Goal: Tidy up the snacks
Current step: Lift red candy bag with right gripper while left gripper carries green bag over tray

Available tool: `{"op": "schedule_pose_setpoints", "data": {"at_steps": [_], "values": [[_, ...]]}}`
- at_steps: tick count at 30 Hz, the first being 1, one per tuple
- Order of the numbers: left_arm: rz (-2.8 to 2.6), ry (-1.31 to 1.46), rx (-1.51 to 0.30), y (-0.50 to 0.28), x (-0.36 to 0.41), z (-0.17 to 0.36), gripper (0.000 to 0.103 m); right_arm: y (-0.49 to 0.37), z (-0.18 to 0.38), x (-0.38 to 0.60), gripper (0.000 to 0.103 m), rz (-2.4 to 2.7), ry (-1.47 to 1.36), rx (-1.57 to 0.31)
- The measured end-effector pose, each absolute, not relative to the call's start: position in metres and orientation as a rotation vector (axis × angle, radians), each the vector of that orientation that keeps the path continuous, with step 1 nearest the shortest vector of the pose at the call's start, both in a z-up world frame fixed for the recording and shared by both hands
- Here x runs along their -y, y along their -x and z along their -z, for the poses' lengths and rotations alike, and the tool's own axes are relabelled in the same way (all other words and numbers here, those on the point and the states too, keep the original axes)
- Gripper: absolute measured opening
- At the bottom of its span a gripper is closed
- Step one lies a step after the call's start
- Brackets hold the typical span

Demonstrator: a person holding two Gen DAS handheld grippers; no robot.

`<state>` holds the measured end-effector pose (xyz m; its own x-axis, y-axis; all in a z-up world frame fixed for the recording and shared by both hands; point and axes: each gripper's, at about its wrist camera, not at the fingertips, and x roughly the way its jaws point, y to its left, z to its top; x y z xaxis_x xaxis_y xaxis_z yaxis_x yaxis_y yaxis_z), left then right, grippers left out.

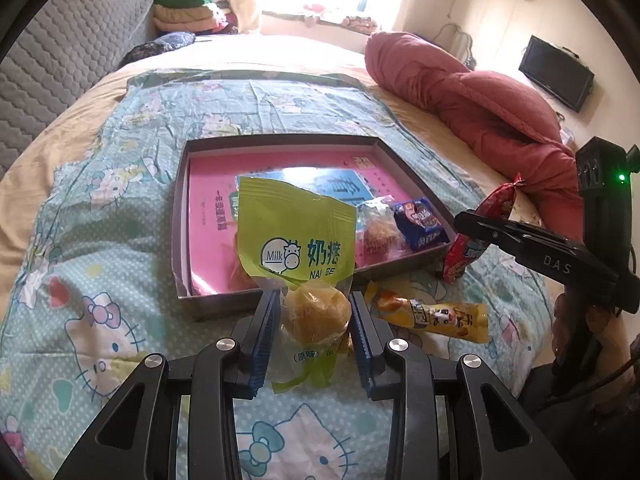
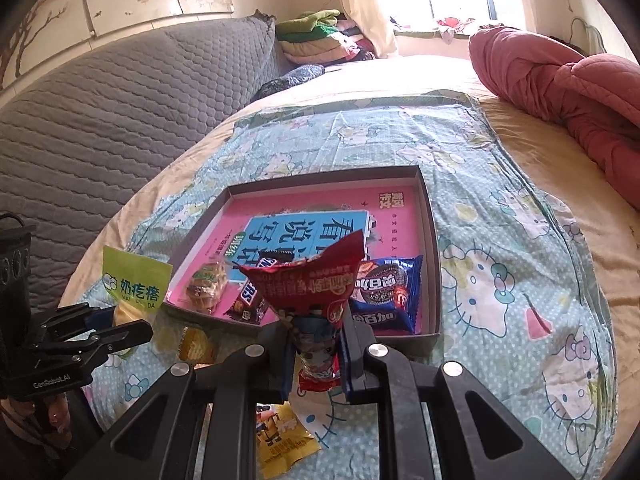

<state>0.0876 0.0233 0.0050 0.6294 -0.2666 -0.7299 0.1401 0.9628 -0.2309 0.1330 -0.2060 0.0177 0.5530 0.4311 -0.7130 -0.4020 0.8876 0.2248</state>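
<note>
My left gripper [image 1: 314, 312] is shut on a green milk-bun packet [image 1: 296, 240] and holds it upright just in front of the shallow grey box [image 1: 182, 216]. My right gripper [image 2: 316, 344] is shut on a red snack packet [image 2: 312, 284], held above the box's near edge [image 2: 434, 240]; it shows at the right of the left wrist view [image 1: 480, 224]. The box holds a pink book, a blue cookie packet [image 2: 390, 292], a clear-wrapped pastry [image 2: 206, 286] and a dark chocolate bar [image 2: 248, 304]. A yellow snack packet [image 1: 436, 316] lies on the blanket by the box.
The box sits on a Hello Kitty blanket [image 1: 100, 320] spread on a bed. A red quilt [image 1: 480, 100] lies at the right, a grey padded headboard [image 2: 100, 120] at the left, folded clothes [image 1: 188, 4] at the back. A small yellow candy [image 2: 198, 346] lies near the left gripper.
</note>
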Motion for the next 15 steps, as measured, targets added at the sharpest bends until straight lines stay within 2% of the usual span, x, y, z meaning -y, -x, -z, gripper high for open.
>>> {"op": "schedule_pose_setpoints", "data": {"at_steps": [15], "values": [[0.24,0.184,-0.812,-0.094,-0.025,-0.015,0.037,-0.133,-0.034,0.199,0.018,-0.533,-0.096,-0.796]]}}
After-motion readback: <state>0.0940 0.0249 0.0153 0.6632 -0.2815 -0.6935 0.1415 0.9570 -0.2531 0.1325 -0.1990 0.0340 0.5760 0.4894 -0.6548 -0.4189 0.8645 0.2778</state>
